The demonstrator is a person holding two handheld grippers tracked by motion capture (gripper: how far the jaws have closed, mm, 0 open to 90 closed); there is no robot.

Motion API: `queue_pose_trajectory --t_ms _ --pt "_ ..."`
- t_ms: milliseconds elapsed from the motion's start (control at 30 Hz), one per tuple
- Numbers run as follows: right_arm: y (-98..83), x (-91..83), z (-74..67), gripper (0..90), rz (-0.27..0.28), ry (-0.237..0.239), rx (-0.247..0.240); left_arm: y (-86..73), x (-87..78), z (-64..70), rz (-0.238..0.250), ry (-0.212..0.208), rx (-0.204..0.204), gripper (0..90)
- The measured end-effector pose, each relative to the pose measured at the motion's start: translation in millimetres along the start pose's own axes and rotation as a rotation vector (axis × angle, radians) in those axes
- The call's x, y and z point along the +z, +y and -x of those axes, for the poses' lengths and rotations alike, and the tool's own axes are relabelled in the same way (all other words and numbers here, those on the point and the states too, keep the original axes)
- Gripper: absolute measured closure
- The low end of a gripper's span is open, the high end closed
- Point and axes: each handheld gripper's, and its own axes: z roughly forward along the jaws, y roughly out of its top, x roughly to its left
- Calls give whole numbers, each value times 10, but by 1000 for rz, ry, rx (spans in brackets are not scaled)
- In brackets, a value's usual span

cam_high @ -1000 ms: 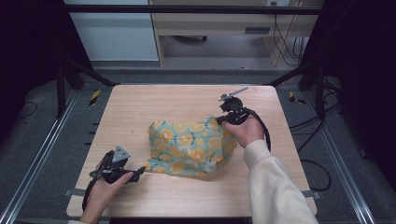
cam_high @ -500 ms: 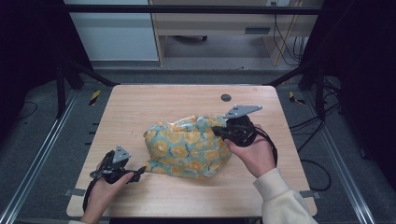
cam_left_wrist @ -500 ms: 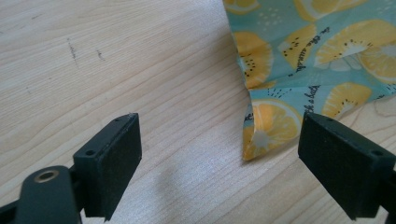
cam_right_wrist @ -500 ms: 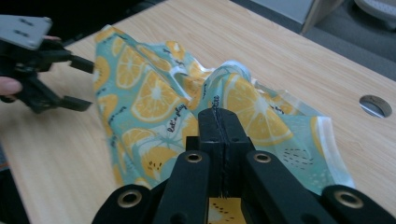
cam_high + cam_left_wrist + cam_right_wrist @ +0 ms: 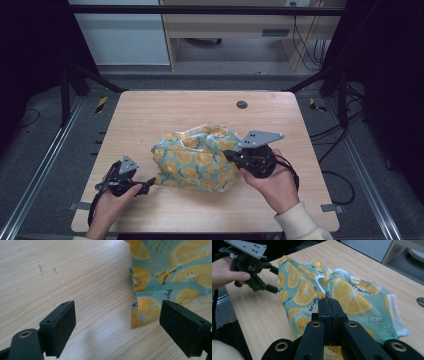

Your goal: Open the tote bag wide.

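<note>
Wooden desk (image 5: 150, 115) carries a lemon-print cloth (image 5: 197, 160) at centre; right claw (image 5: 227, 155) pinches its right edge, left claw (image 5: 147, 186) gapes empty beside its near-left corner.

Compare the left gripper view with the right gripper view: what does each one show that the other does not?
The left gripper view alone shows the left gripper close up, its jaws wide apart, with a folded cloth corner standing between them, untouched.

The right gripper view alone shows the right gripper, its jaws pinched shut on a fold, and a white-trimmed edge.

Both show the orange-slice cloth lying on the wooden table.
</note>
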Motion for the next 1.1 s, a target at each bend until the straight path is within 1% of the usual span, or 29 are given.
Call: queue_pose_trajectory --t_ms 33,133,233,333,367,467,633,700,833,867,1000,1067,1100 --pt "-36 -15 -33 899 -1 4 -8 2 -9 -4 4 -2 -4 145" --pt "-84 -17 -72 899 -2 15 -17 16 -43 -8 7 -5 -7 150" --pt "-189 -4 -135 899 -15 33 -25 56 -69 -10 7 -12 -1 165" --pt "-293 21 -170 899 -27 46 -23 124 -105 -21 10 -14 11 190" --pt "-328 36 -177 899 -32 48 -20 151 -122 -30 7 -11 21 196" --pt "-410 80 -192 899 -55 58 -23 228 -169 -56 13 -5 26 227" --pt "-515 177 -228 899 -73 84 -12 392 -279 -109 26 4 42 258" --pt "-557 220 -244 899 -79 81 -13 447 -312 -115 33 4 47 264" --pt "-635 269 -255 898 -81 82 7 560 -381 -106 51 -6 54 276" --pt "-651 273 -258 897 -83 84 9 592 -389 -100 54 -2 61 276" --pt "-685 285 -259 891 -86 88 16 756 -388 -81 61 1 87 275" --pt "-691 288 -261 889 -84 86 17 851 -355 -79 63 -3 92 274" --pt "-696 293 -260 889 -83 86 19 898 -333 -85 55 -7 98 272"
